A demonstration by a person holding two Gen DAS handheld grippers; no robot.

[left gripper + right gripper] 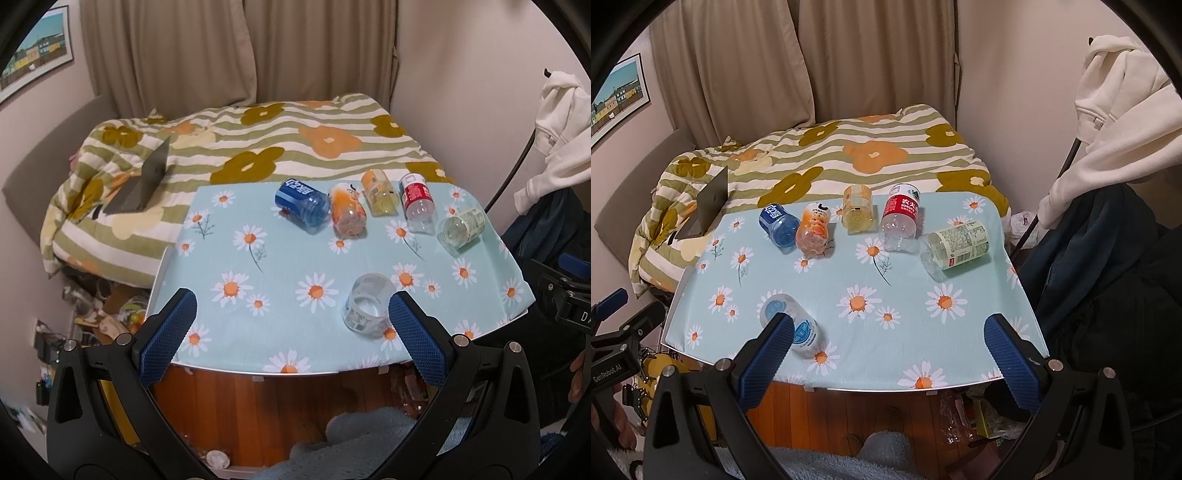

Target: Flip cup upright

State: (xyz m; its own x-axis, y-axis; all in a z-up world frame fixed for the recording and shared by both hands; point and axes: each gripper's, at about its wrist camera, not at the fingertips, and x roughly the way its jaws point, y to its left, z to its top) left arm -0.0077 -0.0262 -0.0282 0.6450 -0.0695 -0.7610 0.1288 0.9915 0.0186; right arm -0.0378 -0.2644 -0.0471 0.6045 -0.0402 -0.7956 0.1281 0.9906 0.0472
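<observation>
Several cut-bottle cups lie on their sides on a daisy-print table (pixel 258 266). A clear white-labelled cup (pixel 367 305) lies nearest, just left of my left gripper's right fingertip; it also shows in the right wrist view (pixel 792 323) behind my right gripper's left finger. Further back lie a blue cup (pixel 301 203), an orange cup (pixel 347 214), a yellow cup (pixel 380 194), a red-labelled cup (pixel 417 203) and a green-labelled cup (pixel 461 229). My left gripper (pixel 291 314) is open and empty above the front edge. My right gripper (pixel 890 339) is open and empty.
A bed with a striped flower quilt (pixel 240 147) stands behind the table, with an open laptop (pixel 142 184) on it. A white hoodie (pixel 1115 122) hangs at the right. Clutter (pixel 110 314) lies on the floor at the left. A fluffy blue rug (pixel 849 461) lies below the table's front edge.
</observation>
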